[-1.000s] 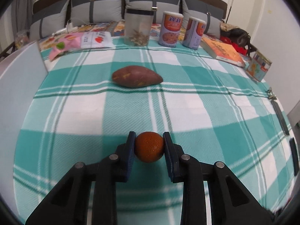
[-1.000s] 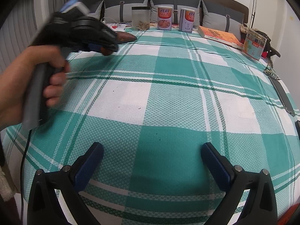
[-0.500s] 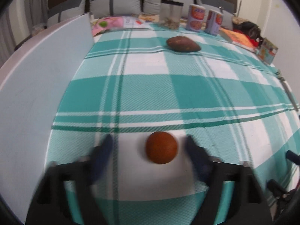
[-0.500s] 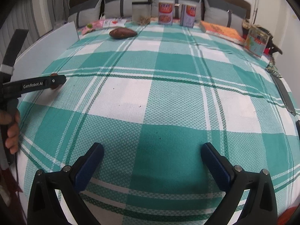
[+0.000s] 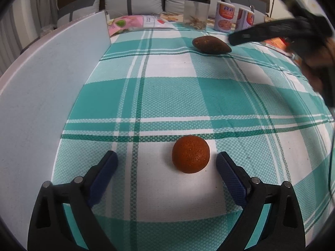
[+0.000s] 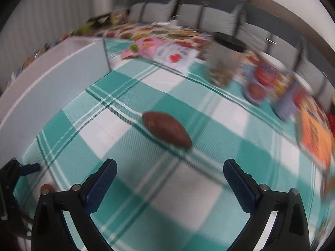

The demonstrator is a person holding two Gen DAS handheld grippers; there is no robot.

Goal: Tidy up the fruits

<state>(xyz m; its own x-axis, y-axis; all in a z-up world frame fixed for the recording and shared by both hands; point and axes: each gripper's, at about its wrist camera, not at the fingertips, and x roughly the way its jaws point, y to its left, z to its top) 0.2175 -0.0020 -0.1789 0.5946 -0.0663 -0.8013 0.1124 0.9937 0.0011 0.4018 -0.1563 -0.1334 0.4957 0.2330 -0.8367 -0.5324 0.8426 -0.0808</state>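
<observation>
In the left wrist view, our left claw (image 5: 166, 164) has just been opening; the orange (image 5: 190, 153) is resting free on the bed's checked cover (image 5: 167, 92). In the right wrist view, our right claw (image 6: 169, 172), wide and narrowing slightly with nothing between its pads, is nearing the sweet potato (image 6: 166, 131); we should be straddling its narrow middle.

**No readable text in either view**

Two printed cans (image 5: 225, 16) at the far end of the bed carry a label with a food picture and characters at the top, too small to read in the left wrist view, smeared in the right. Pink snack packet (image 5: 129, 22) and the white packet (image 6: 177, 55) with red hearts beside it: printing visible, not legible. Orange book (image 6: 314, 133) cover: blurred, nothing readable. No numbers or signs legible anywhere.
</observation>
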